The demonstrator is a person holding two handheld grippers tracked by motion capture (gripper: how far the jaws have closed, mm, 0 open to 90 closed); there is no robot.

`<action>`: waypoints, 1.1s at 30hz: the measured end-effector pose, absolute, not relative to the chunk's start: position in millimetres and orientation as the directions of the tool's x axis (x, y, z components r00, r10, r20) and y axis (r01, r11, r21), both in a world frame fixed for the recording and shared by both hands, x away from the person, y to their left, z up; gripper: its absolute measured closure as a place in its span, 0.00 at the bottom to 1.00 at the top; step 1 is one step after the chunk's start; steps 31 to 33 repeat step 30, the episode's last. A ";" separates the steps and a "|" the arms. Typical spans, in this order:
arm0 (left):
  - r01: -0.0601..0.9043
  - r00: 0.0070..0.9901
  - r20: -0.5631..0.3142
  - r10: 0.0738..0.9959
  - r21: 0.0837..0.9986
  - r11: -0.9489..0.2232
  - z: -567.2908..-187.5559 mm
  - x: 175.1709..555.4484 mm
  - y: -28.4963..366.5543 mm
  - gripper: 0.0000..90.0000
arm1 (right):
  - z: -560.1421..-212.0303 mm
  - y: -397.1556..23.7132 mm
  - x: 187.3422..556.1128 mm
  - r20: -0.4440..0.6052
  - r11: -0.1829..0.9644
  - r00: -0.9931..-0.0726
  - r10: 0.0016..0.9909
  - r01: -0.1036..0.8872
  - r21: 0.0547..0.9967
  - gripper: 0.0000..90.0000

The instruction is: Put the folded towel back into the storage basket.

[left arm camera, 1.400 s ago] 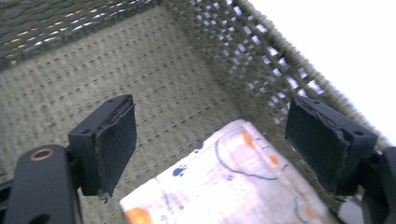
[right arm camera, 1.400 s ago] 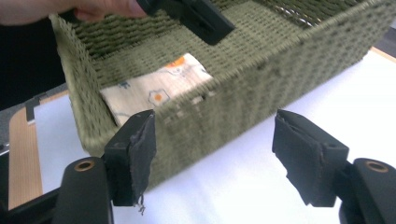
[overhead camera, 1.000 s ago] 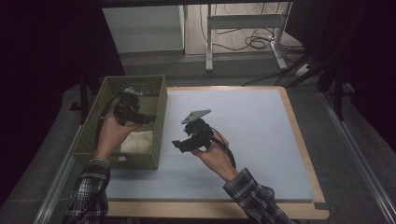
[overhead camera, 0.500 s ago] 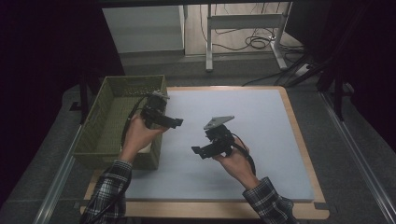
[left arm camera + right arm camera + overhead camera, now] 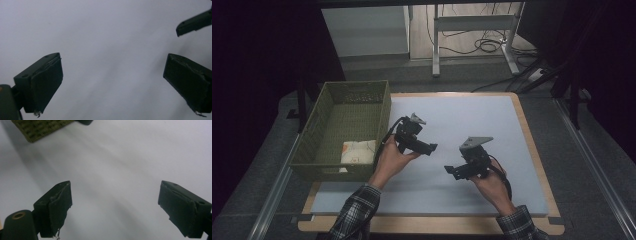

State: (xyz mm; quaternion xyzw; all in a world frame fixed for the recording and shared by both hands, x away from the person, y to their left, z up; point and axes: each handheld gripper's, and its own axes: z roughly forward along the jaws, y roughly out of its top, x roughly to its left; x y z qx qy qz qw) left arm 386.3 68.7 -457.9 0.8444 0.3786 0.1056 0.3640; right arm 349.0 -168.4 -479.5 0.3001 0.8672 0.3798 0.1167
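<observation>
My left gripper (image 5: 431,148) hovers over the white mat (image 5: 472,115), just right of the olive woven basket (image 5: 314,140). Its jaws point right and hold nothing. In the left gripper view the left gripper (image 5: 112,62) stands wide open over bare mat, with the other gripper's jaw tip (image 5: 193,22) at the top right. My right gripper (image 5: 452,171) is held above the mat's middle, jaws pointing left toward the left one. The right gripper (image 5: 115,186) is open and holds nothing. A folded cream cloth (image 5: 358,150) lies in the basket's near right corner.
The basket's corner (image 5: 41,127) appears at the top left of the right gripper view. The mat lies on a wooden board (image 5: 532,150) with grey floor around it. Desk legs and cables (image 5: 482,45) stand beyond the far edge.
The left gripper has come out from over the basket and moved right onto the mat. The right gripper has drifted right and nearer the person. The cloth stays in the basket.
</observation>
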 end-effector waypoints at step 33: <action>0.540 0.689 -0.037 0.724 0.693 -0.478 -547.0 317.6 92.6 0.01 | -534.5 -221.8 333.6 -0.043 0.560 -0.757 0.652 0.443 0.700 0.05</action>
